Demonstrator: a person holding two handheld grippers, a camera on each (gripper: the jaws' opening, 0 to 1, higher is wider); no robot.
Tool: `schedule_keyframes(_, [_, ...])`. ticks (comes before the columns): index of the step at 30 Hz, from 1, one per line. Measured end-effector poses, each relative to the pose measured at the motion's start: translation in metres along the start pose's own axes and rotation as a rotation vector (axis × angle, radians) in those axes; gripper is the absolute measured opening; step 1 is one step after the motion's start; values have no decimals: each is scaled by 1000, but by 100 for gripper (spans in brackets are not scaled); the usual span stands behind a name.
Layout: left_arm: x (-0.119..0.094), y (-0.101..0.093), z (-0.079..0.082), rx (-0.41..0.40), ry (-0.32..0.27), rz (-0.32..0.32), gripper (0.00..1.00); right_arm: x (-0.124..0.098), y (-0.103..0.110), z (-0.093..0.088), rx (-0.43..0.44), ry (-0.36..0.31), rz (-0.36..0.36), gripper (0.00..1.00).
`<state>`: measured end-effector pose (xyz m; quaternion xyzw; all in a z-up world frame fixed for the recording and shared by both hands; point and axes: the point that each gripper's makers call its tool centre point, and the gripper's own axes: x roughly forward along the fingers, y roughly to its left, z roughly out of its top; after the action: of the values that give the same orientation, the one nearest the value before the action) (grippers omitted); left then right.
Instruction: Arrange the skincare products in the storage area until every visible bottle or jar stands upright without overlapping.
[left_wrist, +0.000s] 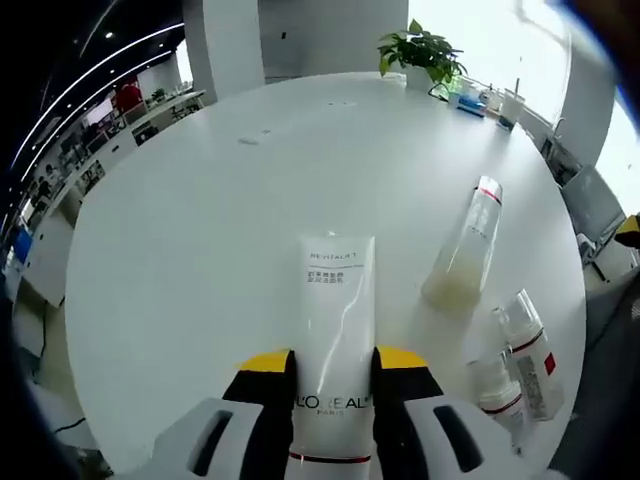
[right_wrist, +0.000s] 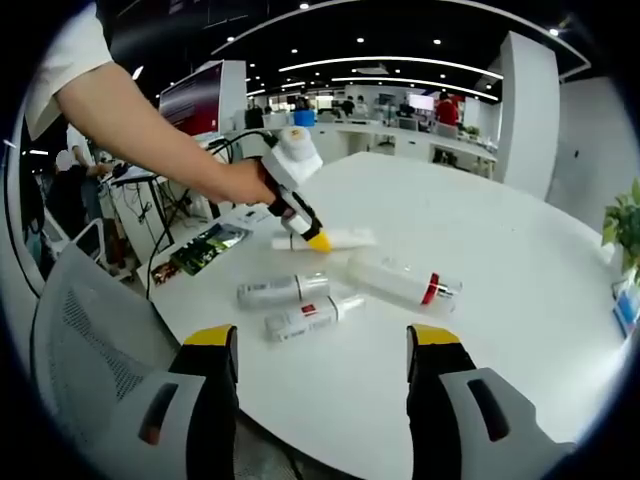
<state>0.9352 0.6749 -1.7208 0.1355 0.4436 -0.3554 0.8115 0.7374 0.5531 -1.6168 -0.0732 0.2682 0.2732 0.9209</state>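
Observation:
My left gripper (left_wrist: 334, 372) is shut on a white L'Oreal tube (left_wrist: 336, 325), which points away over the round white table (left_wrist: 200, 230). To its right lie a clear bottle with a red band (left_wrist: 466, 248) and two small white bottles with red labels (left_wrist: 530, 352) (left_wrist: 497, 385), all on their sides. From the right gripper view, a person's arm holds the left gripper (right_wrist: 318, 238) on the tube (right_wrist: 335, 239); the clear bottle (right_wrist: 400, 281) and the two small bottles (right_wrist: 283, 291) (right_wrist: 308, 318) lie nearby. My right gripper (right_wrist: 322, 350) is open above the table edge, holding nothing.
A potted plant (left_wrist: 420, 50) and small items (left_wrist: 485, 100) stand at the table's far edge. A grey mesh chair (right_wrist: 95, 350) sits by the near edge in the right gripper view. Desks and people fill the office behind.

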Motion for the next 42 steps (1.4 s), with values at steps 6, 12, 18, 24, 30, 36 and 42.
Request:
schedule_keyframes(6, [-12, 0, 13, -81, -61, -9, 29, 0, 1, 1, -2, -5, 6, 64])
schedule_keyframes(12, [-38, -11, 32, -187, -187, -34, 29, -2, 0, 4, 8, -15, 5, 63])
schedule_keyframes(18, [-76, -40, 32, -189, -287, -47, 29, -3, 2, 8, 21, -36, 14, 61])
schedule_keyframes(24, [-112, -72, 17, -217, -364, -52, 29, -7, -1, 13, 21, -68, 3, 60])
schedule_keyframes(30, [-138, -95, 3, -268, -417, -60, 30, -9, 1, 17, 17, -90, 7, 59])
schedule_keyframes(36, [-163, -117, -11, -352, -490, -66, 30, -15, -9, 25, 44, -136, -27, 58])
schedule_keyframes(42, [-179, -136, -30, -304, -530, -30, 30, -17, -1, 27, 41, -150, 9, 55])
